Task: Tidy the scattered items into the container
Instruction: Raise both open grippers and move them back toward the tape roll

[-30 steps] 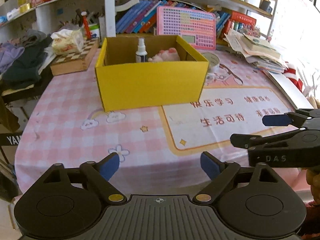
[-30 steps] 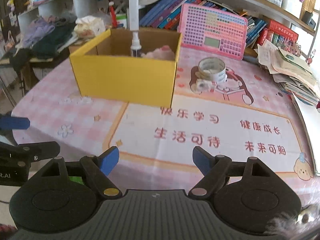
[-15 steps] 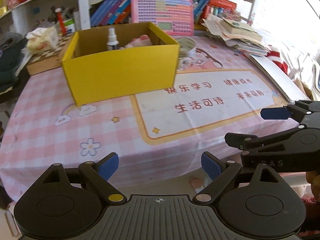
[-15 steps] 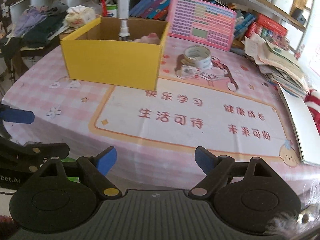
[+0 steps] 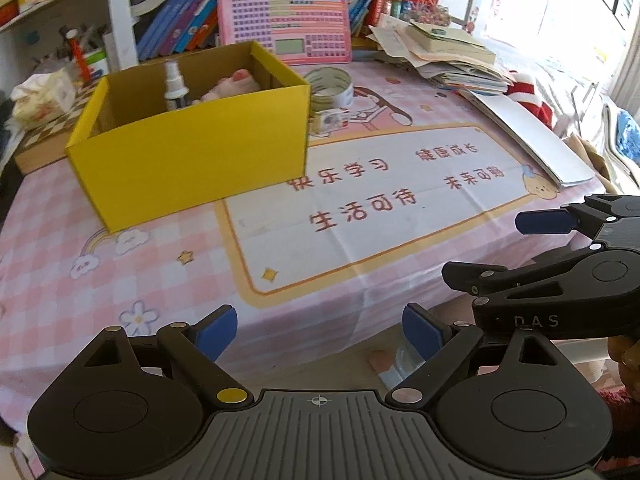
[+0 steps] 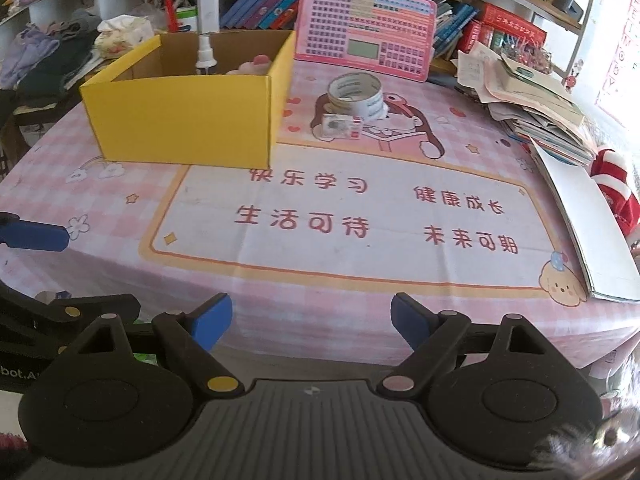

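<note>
The yellow cardboard box (image 5: 192,148) (image 6: 184,116) stands open at the back left of the pink tablecloth. Inside it are a white spray bottle (image 5: 175,86) (image 6: 206,50) and a pink soft toy (image 5: 236,84) (image 6: 256,65). To the right of the box lie a roll of tape (image 5: 330,88) (image 6: 355,92) and, just in front of it, a small white packet (image 5: 330,119) (image 6: 343,125). My left gripper (image 5: 320,332) hangs open and holds nothing over the table's near edge. My right gripper (image 6: 311,322) is also open and holds nothing, close beside the left one.
A pink toy keyboard (image 6: 366,46) leans against the books at the back. A stack of papers (image 6: 528,100) and a white board (image 6: 592,232) lie along the right edge. At the far left are clothes (image 6: 48,60) and a chessboard box (image 5: 36,140). The printed mat (image 6: 352,216) fills the middle of the table.
Both grippers have drawn back toward the table's near edge and turned. The box has slid to the left in both views. The floor below the table edge now shows.
</note>
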Tool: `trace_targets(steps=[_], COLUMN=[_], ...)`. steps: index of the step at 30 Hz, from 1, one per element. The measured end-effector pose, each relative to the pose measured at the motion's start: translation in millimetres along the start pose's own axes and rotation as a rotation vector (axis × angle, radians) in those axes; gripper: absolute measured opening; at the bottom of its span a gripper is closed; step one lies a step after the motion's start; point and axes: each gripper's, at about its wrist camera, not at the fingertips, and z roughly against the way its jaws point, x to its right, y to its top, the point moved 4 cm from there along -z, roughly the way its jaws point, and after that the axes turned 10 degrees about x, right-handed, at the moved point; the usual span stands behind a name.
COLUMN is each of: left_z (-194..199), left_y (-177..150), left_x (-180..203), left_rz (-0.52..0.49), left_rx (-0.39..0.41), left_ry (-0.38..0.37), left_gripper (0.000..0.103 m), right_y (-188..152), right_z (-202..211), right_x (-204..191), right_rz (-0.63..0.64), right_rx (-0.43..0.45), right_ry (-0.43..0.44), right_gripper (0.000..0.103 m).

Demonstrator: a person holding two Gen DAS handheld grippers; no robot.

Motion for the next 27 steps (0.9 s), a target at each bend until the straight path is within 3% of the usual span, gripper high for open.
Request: trace_targets(steps=[9,15,22,27], left_z=[-24,-35,-51,-73], left_y=[20,37,63,83], left_x=[21,33,49,60], left_rz=[-0.054,-0.086,-0.172,-0.211], left_rx=[0.002,0.050,0.121,0.127], left_ry=[-0.059,-0.084,-0.069,-0.056], left_gripper=[0.092,0.092,0.092,0.090], right_y=[6,17,38,51], right_z=[-11,-20,-38,-58], right_x=[30,51,78,99], right_rz=[-0.031,-0.062,-0.105,-0.137], right_rx=[-0.007,0.023,0.068,0.080], right_ry=[-0.046,-0.059,-0.047,-0.029], right_gripper=[0.087,0.086,0.084,0.082])
